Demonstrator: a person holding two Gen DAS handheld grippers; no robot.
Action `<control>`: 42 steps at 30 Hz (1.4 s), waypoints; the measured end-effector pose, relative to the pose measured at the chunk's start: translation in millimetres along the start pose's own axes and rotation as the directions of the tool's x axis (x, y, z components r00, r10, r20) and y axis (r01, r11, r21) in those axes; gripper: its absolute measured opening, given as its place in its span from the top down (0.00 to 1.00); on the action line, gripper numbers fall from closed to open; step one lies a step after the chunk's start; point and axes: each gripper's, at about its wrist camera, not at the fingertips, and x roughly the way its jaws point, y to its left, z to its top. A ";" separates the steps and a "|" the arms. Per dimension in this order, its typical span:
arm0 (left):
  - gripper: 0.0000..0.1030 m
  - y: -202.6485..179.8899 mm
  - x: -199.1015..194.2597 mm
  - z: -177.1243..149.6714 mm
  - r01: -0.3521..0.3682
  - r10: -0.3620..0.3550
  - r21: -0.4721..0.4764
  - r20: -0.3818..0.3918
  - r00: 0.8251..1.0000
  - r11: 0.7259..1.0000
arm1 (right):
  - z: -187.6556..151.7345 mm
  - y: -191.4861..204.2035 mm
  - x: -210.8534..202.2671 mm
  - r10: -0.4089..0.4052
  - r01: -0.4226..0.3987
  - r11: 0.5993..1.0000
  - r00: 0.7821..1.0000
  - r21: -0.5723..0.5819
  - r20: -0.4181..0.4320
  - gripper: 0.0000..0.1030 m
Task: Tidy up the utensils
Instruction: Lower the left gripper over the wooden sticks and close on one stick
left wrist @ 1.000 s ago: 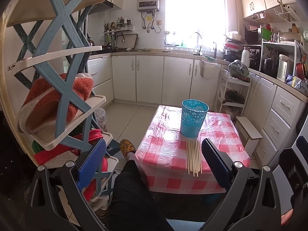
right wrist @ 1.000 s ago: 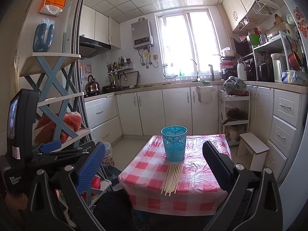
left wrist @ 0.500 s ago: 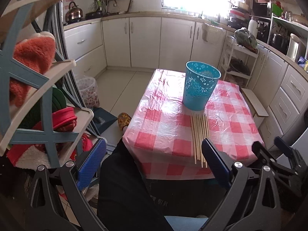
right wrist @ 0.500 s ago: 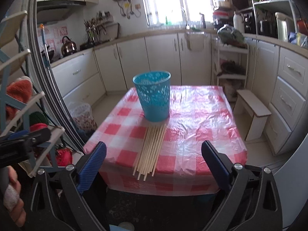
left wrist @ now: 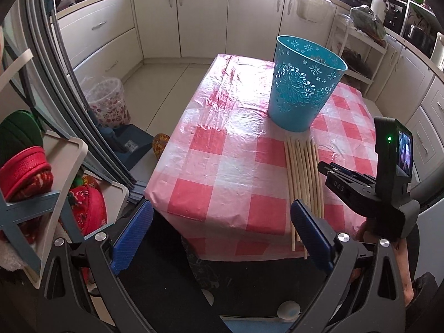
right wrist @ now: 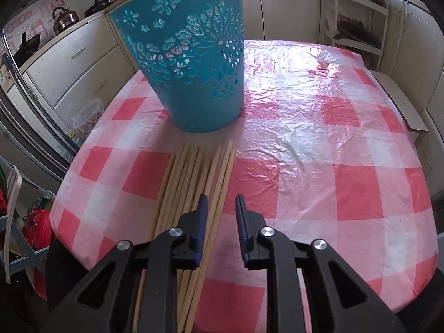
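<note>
Risk sits with the right hand-held gripper (right wrist: 219,213): its jaws have just been closing and now stand narrowly apart, low over the right edge of the sticks (right wrist: 194,194), with two or so of them in the gap. Whether the pads touch any yet cannot be told. The sticks lie side by side on the surface (right wrist: 319,138), touching, their far tips near the foot of the bin (right wrist: 191,63) at 12 o'clock. A pinch could take several at once, or catch one off-centre so it pivots and scatters the row. Their near ends overhang the edge at 6 o'clock, so a nudge could tip some to the floor. The left hand-held gripper (left wrist: 222,238) has its jaws wide apart and holds nothing, at 7 o'clock of the surface. The bin's inside is mostly unseen, and the sticks' near ends are hidden under the gripper bodies.
</note>
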 end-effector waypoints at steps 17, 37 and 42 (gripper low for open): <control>0.10 -54.2 117.8 32.4 0.078 -0.069 0.051 -0.161 0.985 0.996 | 14.2 -21.6 18.4 -0.017 0.012 0.978 1.000 -0.209 -0.021 0.90; 0.25 -71.2 154.0 43.4 0.000 0.016 0.087 -0.186 0.982 0.996 | 13.5 -45.6 18.1 0.112 -0.109 0.985 0.994 -0.131 0.017 0.88; 0.39 -81.4 152.5 43.6 -0.005 0.024 0.110 -0.171 0.985 0.994 | 15.4 -39.7 18.7 0.082 -0.080 0.982 0.997 -0.169 0.004 0.88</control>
